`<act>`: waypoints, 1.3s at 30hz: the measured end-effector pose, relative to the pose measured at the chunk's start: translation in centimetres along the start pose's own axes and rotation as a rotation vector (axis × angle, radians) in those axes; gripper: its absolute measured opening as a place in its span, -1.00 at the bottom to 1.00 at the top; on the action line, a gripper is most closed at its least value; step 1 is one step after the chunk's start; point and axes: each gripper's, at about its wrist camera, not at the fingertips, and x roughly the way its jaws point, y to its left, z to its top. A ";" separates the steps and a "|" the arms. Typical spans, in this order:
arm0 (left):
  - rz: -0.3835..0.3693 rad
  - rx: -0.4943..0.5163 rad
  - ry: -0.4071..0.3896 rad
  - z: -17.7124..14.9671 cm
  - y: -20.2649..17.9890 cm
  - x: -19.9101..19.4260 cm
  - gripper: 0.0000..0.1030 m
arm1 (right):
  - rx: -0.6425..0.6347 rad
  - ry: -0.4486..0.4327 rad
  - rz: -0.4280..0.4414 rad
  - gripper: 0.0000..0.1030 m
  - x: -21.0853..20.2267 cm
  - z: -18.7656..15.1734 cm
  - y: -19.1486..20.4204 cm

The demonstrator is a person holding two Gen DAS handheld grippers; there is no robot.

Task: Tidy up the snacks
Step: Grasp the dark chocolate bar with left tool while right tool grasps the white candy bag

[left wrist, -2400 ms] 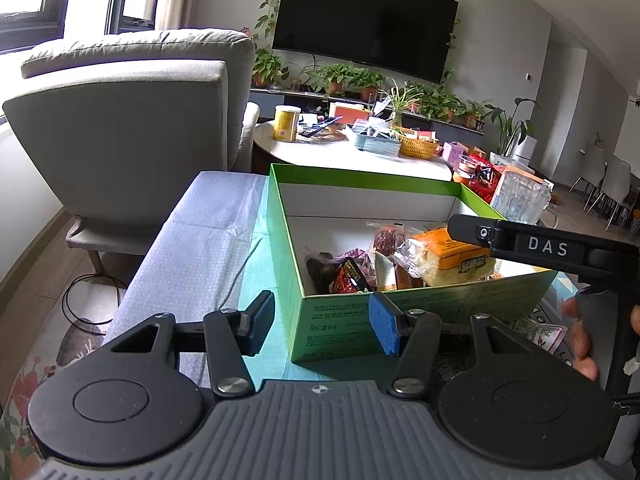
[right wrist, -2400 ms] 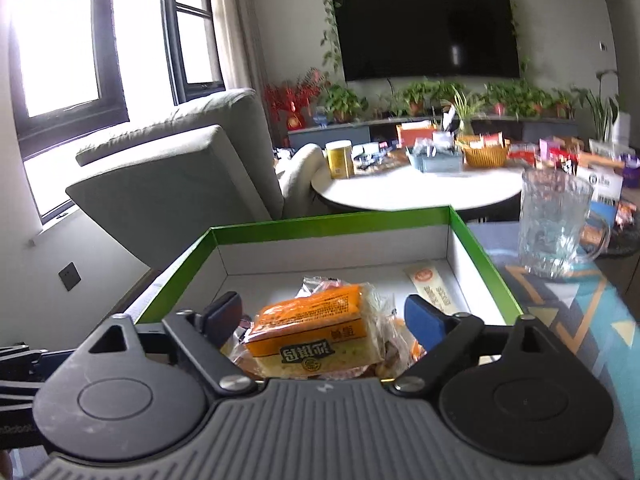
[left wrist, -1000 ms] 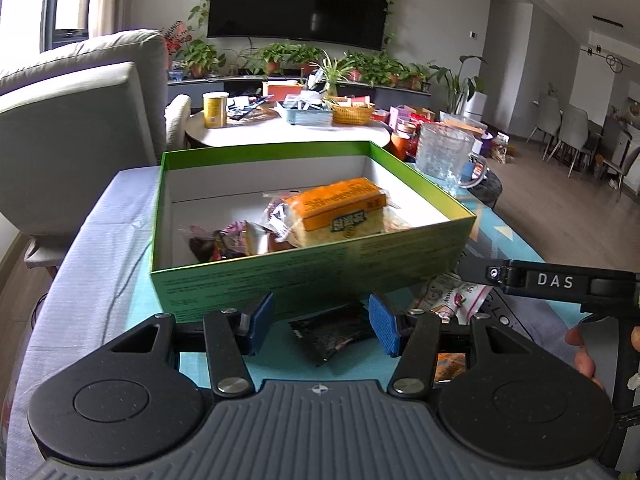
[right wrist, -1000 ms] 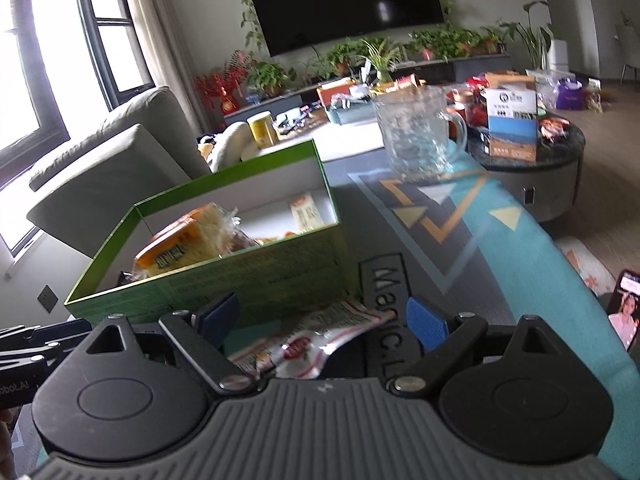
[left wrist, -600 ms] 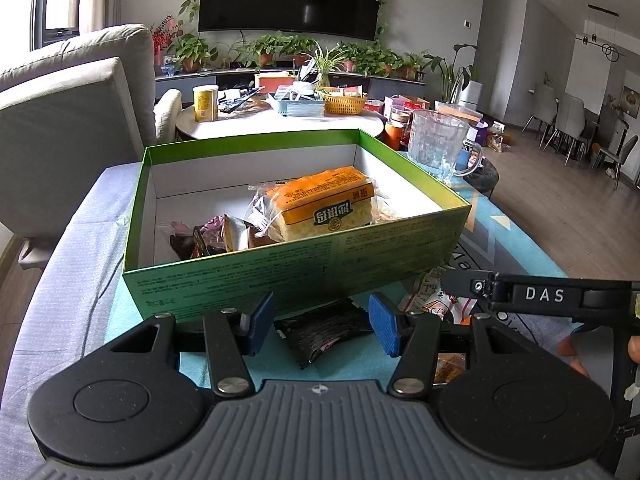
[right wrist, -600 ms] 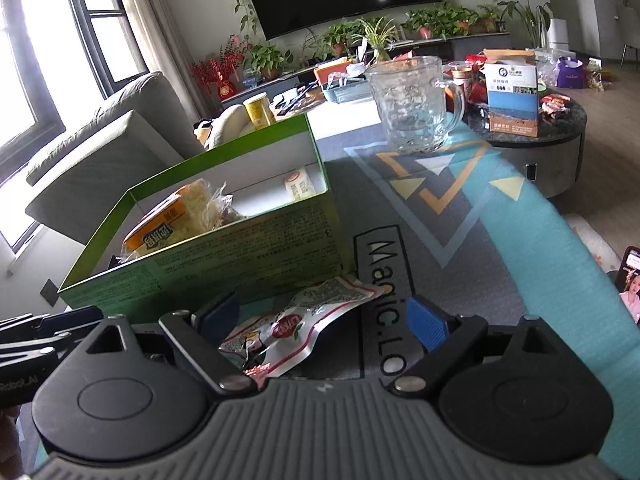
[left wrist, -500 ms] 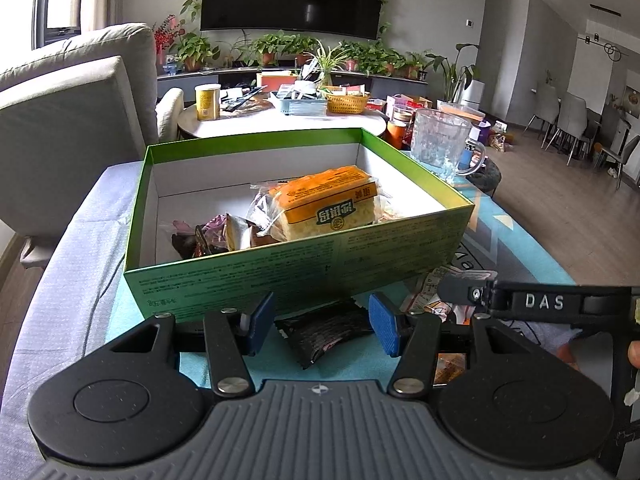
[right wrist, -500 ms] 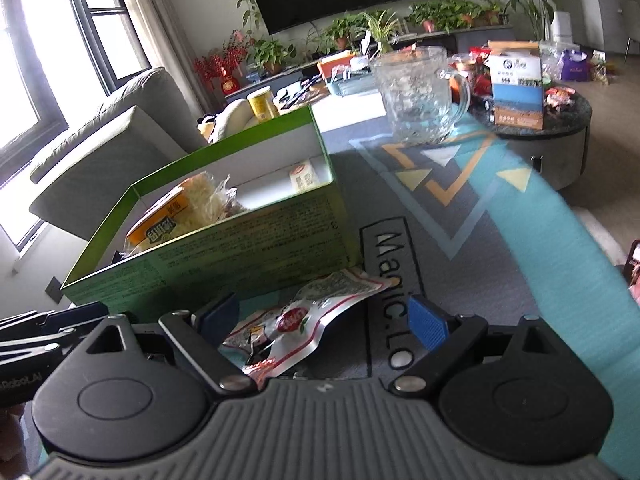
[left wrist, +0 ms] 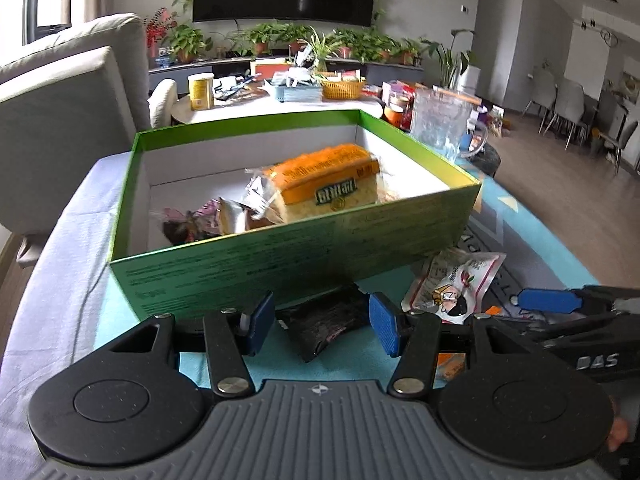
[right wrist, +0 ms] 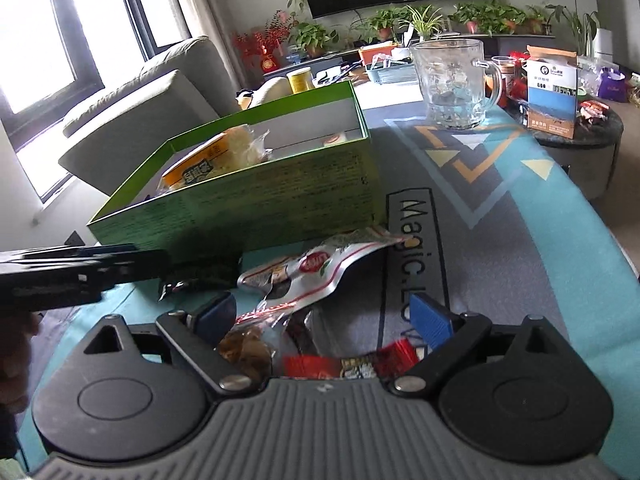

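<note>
Your left wrist view sits low over the patterned teal mat [left wrist: 532, 240], facing the long near wall of the open green cardboard box [left wrist: 280, 256] from close up. Your right wrist view looks from further right, angled toward that box's corner [right wrist: 280, 196]. Both share the box, the silver foil snack packet [left wrist: 460, 280] [right wrist: 320, 272] and the clear glass mug [left wrist: 440, 124] [right wrist: 456, 84].

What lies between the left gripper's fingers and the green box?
In the left wrist view, a black snack packet lies on the mat between the open left gripper and the near wall of the green box, untouched by either finger.
</note>
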 end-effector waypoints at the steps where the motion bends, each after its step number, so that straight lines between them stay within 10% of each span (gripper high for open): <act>1: 0.001 0.000 0.007 0.1 0.0 0.5 -0.04 | 0.006 0.000 0.001 -0.07 0.0 0.0 -0.1; 34: -0.097 0.102 0.086 0.2 0.0 3.5 -0.02 | 0.200 0.011 -0.092 -0.07 2.4 2.7 0.2; 39: -0.121 0.076 0.091 -0.2 0.4 2.6 -0.34 | 0.228 0.009 -0.127 -0.06 3.2 3.1 0.8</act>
